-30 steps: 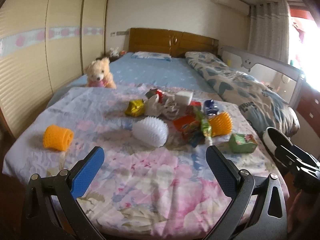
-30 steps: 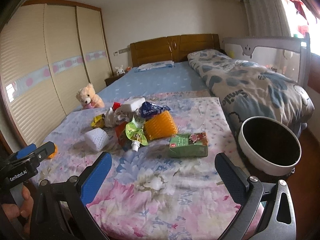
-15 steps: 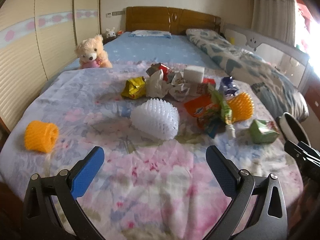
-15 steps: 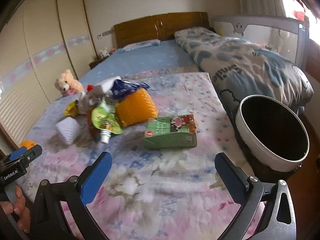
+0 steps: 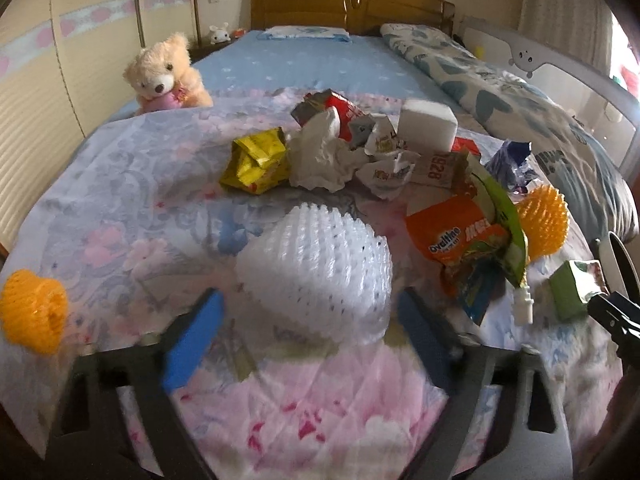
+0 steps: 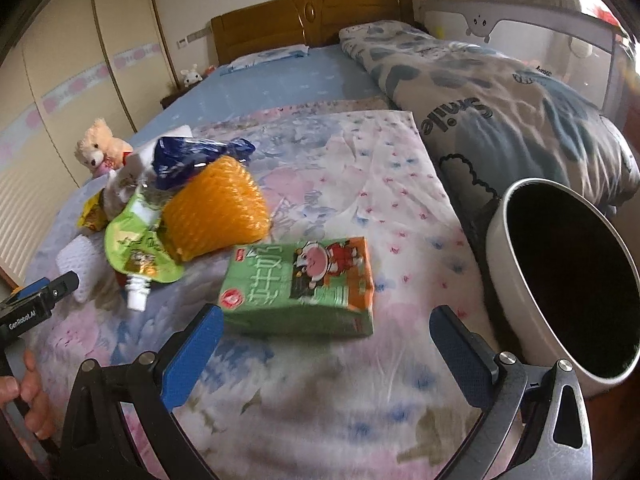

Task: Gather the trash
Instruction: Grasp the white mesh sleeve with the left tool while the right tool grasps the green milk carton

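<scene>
Closing around nothing yet, the left hand-held gripper (image 5: 308, 320) at lower centre risks crushing the soft white foam net (image 5: 316, 272); the right hand-held gripper (image 6: 324, 328) gapes wide before the green carton (image 6: 300, 284).

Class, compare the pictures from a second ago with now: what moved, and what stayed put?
Both grippers came down toward the bed: the left gripper, jaws closing, nears the white foam net; the right gripper, jaws open, nears the green carton. Nothing is held. The trash and bin stayed put.
</scene>
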The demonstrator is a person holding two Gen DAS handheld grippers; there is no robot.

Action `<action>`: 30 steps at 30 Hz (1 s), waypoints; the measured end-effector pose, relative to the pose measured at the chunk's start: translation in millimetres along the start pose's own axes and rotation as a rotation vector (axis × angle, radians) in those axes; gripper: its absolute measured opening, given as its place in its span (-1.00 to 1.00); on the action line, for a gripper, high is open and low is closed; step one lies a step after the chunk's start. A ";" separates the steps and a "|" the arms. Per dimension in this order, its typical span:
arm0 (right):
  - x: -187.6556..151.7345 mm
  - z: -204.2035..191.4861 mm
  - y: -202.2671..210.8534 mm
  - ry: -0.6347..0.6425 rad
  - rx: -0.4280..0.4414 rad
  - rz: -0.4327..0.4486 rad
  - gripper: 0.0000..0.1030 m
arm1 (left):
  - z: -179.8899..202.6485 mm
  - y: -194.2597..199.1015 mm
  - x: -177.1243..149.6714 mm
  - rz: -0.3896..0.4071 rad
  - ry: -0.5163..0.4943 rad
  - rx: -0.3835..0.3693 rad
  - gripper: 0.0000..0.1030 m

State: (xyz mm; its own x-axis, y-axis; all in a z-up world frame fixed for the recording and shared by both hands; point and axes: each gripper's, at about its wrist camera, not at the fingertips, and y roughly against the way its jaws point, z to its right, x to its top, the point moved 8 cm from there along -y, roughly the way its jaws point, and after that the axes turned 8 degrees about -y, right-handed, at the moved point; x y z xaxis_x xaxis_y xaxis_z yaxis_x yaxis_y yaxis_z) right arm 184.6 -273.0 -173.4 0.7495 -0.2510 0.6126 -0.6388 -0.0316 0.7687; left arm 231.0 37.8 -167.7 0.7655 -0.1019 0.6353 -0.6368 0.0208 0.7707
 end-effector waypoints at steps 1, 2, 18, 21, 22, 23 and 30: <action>0.9 -1.3 -4.2 0.005 0.005 -0.010 1.00 | 1.6 -4.1 -0.3 -0.011 0.004 -0.020 0.35; 1.1 -2.4 -6.7 0.008 0.009 -0.015 0.99 | 3.5 -7.3 -0.4 -0.019 0.008 -0.033 0.13; -12.9 -11.0 -6.6 -0.015 0.140 -0.093 0.03 | 32.4 26.6 -11.4 0.030 -0.009 -0.159 -0.80; -25.0 -20.1 3.3 -0.016 0.235 -0.142 -0.22 | 40.5 33.4 -13.8 0.035 -0.021 -0.183 -0.80; -28.0 -22.6 6.4 -0.018 0.263 -0.159 -0.21 | 43.4 36.3 -14.2 0.037 -0.025 -0.190 -0.80; -29.2 -23.9 9.1 -0.017 0.275 -0.160 -0.20 | 46.1 39.3 -14.6 0.040 -0.030 -0.197 -0.80; -4.2 -15.9 10.2 0.125 0.188 -0.043 0.78 | 66.4 55.9 -18.7 0.045 -0.061 -0.237 -0.80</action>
State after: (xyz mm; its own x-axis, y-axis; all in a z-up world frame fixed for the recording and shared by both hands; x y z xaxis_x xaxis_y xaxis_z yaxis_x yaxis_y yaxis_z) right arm 177.7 -256.9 -165.3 0.7847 -0.1240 0.6074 -0.6185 -0.2222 0.7537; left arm 174.9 -25.1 -139.8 0.7255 -0.1558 0.6703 -0.6250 0.2585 0.7366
